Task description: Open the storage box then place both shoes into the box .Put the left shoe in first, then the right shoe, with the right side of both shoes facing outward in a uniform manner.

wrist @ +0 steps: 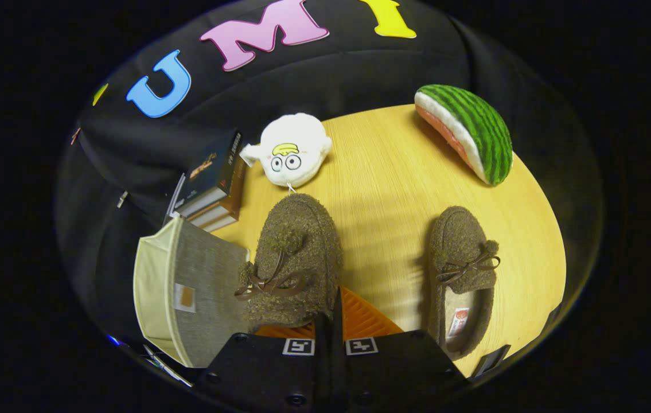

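the claw [334,321] has its two fingers pressed close together, gripping the heel edge of a brown fuzzy slipper with a dark bow and pompom [293,258], which hangs tilted just ahead of the fingers. just left of this slipper stands the grey fabric storage box with a cream lining [187,292], at the near left corner of the yellow wooden counter [388,189]. the second brown fuzzy slipper [463,275] lies on the counter to the right of the fingers, well apart from the first. beyond the box a stack of books [216,183] rests at the left edge. next to it lies a white round plush toy [293,150]. at the far right edge lies a plush watermelon slice [468,132].
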Demonstrator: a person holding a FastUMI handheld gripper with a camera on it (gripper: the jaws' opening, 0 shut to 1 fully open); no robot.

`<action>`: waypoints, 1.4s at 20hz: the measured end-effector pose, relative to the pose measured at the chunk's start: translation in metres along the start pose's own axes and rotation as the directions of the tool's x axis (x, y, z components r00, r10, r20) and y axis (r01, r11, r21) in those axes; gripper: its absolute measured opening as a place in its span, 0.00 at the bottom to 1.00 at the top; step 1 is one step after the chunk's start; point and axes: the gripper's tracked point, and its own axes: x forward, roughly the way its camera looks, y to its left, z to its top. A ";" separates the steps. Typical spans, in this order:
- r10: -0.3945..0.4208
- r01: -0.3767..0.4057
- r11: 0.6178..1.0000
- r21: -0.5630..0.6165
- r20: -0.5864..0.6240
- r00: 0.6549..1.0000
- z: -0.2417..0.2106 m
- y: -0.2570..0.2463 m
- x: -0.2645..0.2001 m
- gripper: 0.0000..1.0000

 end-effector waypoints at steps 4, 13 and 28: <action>0.030 -0.033 0.999 0.039 0.079 0.996 0.022 0.052 -0.039 0.05; 0.177 -0.187 0.980 0.064 0.128 0.976 0.022 0.199 -0.061 0.05; 0.097 -0.096 0.995 0.031 -0.053 0.994 -0.074 0.275 0.032 0.05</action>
